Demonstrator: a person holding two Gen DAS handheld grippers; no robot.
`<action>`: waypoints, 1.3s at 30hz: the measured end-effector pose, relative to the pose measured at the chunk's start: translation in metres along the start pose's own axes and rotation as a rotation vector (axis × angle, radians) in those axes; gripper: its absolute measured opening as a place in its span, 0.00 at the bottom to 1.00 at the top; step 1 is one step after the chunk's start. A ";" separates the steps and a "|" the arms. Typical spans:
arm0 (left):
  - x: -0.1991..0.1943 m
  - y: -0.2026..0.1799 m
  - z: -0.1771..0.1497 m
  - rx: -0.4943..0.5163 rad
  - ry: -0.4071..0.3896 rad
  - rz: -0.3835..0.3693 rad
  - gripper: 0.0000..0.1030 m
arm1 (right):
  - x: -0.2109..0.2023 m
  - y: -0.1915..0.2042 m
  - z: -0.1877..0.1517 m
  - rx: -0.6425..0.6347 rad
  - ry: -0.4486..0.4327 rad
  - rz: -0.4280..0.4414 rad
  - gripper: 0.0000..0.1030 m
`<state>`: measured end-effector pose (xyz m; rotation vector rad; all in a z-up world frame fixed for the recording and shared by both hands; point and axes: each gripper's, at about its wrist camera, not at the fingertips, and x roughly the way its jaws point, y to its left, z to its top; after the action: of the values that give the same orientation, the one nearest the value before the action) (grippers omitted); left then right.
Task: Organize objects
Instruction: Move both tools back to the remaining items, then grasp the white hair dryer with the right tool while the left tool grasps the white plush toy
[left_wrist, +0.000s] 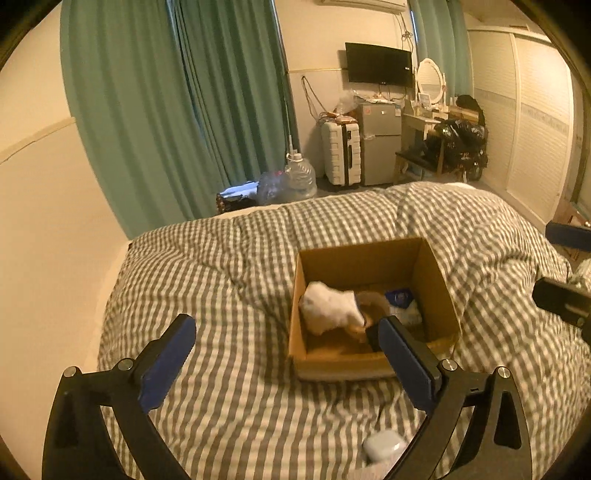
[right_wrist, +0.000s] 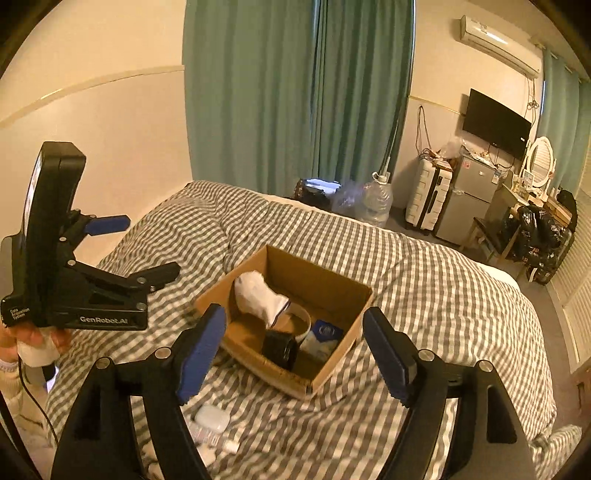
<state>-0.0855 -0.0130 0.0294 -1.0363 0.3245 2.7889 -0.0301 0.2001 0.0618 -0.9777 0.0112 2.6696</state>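
Left claw (right_wrist: 142, 245), marked "GenRobot.AI", hangs open beside the cardboard box (right_wrist: 332, 284).

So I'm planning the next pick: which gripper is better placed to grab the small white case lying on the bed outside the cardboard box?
Probably the left gripper: its jaws are open, empty, with the white case just below them.

An open cardboard box (right_wrist: 291, 325) sits on the checked bed. Inside it, a white sock (right_wrist: 258, 295) leans against the left wall, draped over a roll of tape (right_wrist: 301, 319). A black cylinder (right_wrist: 279, 349) lies at the near side, beside a blue-and-white packet (right_wrist: 325, 336). A small white case (right_wrist: 211, 419) lies on the bed outside the box.
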 end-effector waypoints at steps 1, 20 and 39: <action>-0.003 0.000 -0.008 0.002 0.007 0.002 0.99 | -0.004 0.004 -0.006 -0.007 0.005 0.004 0.74; -0.007 -0.021 -0.171 -0.017 0.152 0.063 0.99 | 0.058 0.085 -0.165 0.036 0.359 0.242 0.74; -0.011 0.004 -0.187 -0.081 0.145 0.011 0.99 | 0.064 0.132 -0.196 -0.119 0.465 0.164 0.59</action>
<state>0.0392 -0.0646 -0.1007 -1.2618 0.2366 2.7638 0.0104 0.0702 -0.1416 -1.6803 0.0337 2.5400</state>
